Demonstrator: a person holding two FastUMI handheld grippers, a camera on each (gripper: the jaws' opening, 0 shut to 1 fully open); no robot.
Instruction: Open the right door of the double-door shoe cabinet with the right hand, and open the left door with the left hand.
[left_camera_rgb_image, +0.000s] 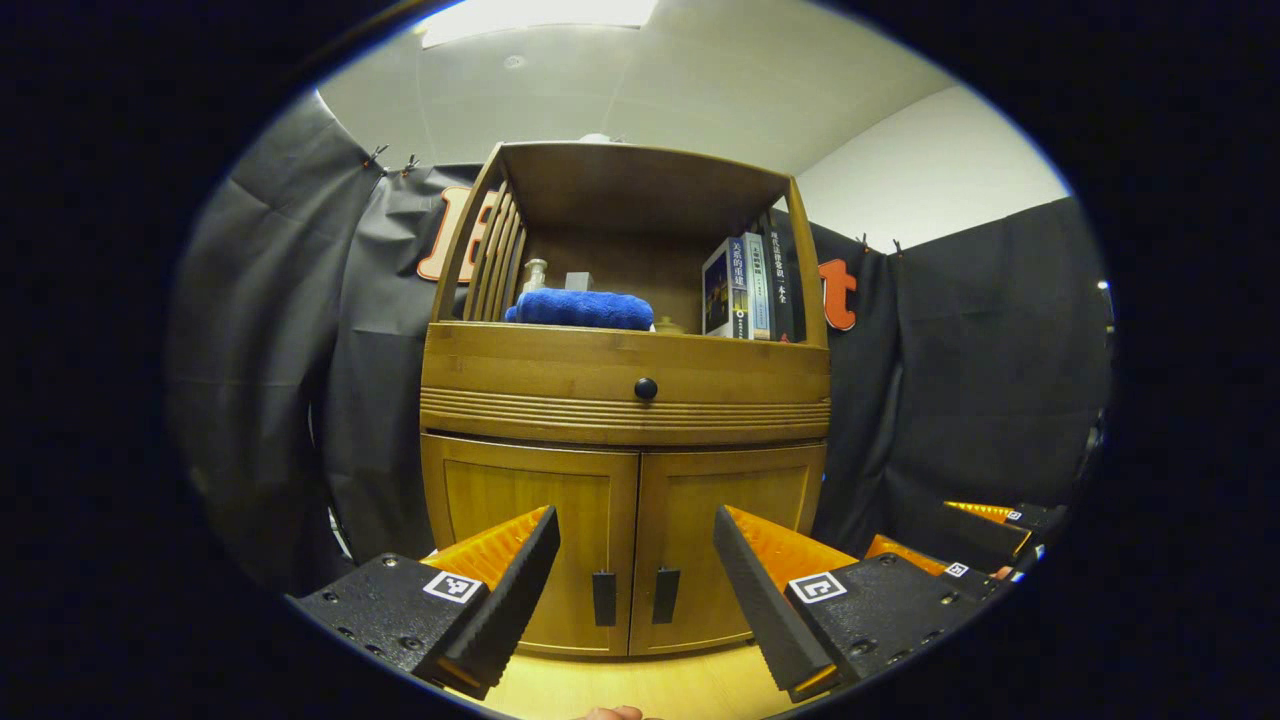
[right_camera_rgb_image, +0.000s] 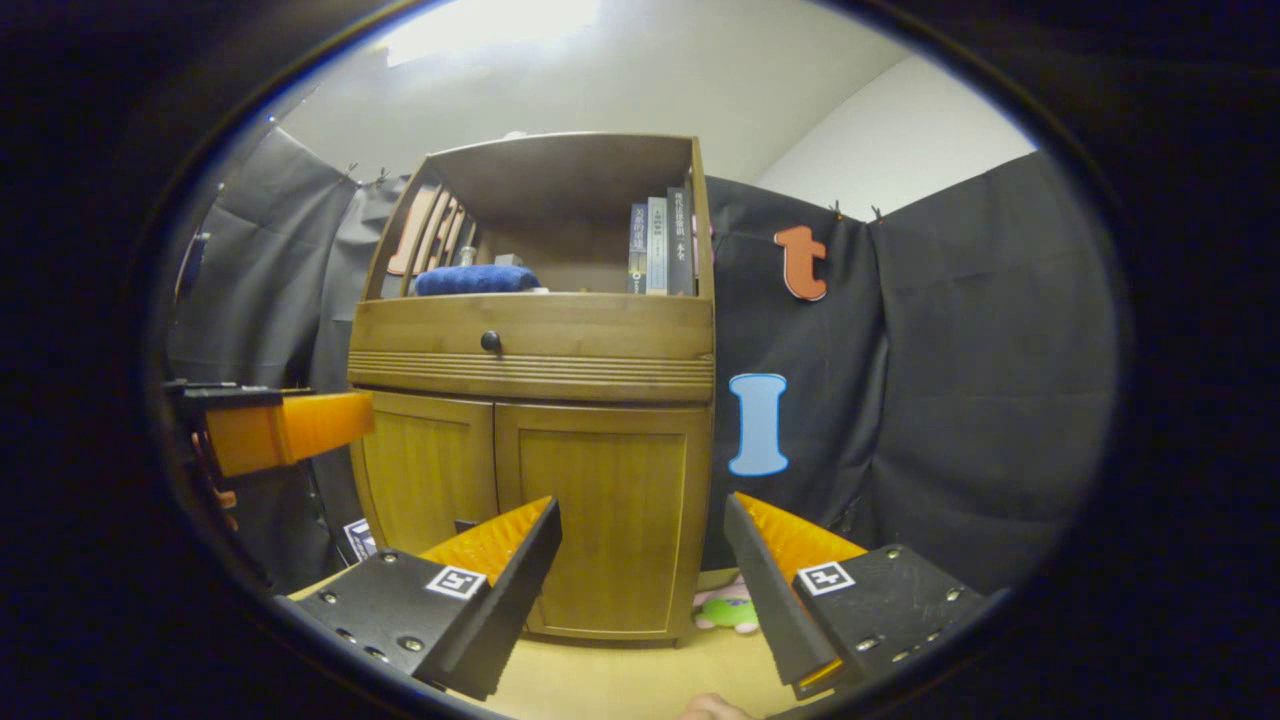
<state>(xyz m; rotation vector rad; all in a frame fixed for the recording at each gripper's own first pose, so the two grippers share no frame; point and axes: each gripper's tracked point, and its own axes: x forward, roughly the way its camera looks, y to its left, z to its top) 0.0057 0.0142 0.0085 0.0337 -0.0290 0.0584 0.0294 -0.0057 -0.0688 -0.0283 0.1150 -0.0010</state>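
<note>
Facing ribbed wooden shoe cabinet (left_camera_rgb_image: 625, 450), seemingly closed.

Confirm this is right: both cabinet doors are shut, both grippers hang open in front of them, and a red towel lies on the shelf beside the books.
Not quite: the towel is blue, not red, as the left gripper view shows. The rest stands: both doors, left door and right door, are shut, the left gripper and right gripper are open before them, and the books share that shelf.

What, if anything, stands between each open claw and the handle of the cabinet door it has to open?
Nothing visible. The left claw faces both door handles across bare floor, doors shut. The right claw faces the right door; a green plush toy lies beside the cabinet, off that path.
</note>
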